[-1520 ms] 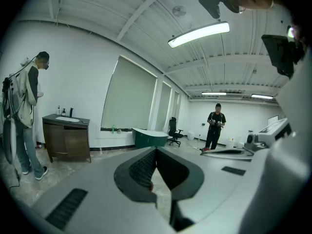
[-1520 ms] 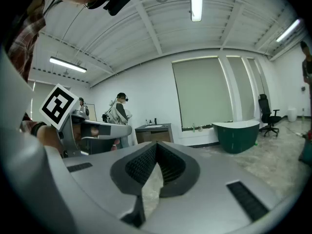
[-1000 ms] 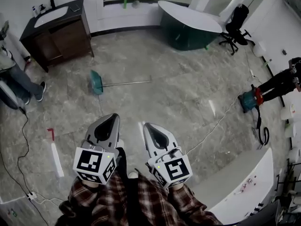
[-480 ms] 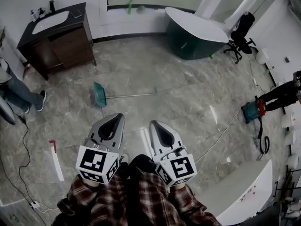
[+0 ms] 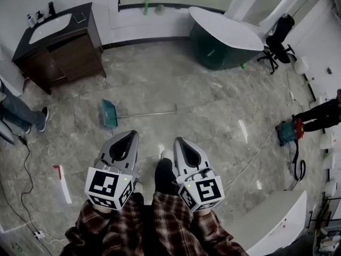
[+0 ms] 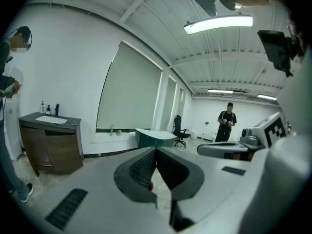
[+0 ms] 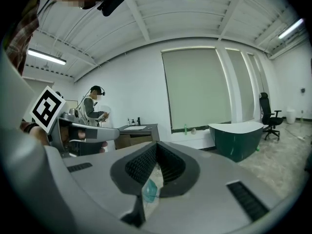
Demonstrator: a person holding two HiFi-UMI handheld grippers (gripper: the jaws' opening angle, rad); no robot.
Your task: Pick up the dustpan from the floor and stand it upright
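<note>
A teal dustpan lies flat on the marble floor, its long metal handle pointing right. My left gripper hovers just short of it, to the near right of the pan, jaws shut and empty. Beside it, my right gripper is shut and empty too, below the handle's far end. In the right gripper view the dustpan shows small through the slot under the shut jaws. The left gripper view shows the shut jaws but no dustpan.
A dark vanity with a sink stands at the back left, a green tub with a white top and an office chair at the back right. People stand at the left and right edges. A cable and a white counter lie to my right.
Both grippers have moved forward across the floor, so the dustpan now lies closer to them. My dark shoe now shows between the two grippers. The jaws stayed shut.
</note>
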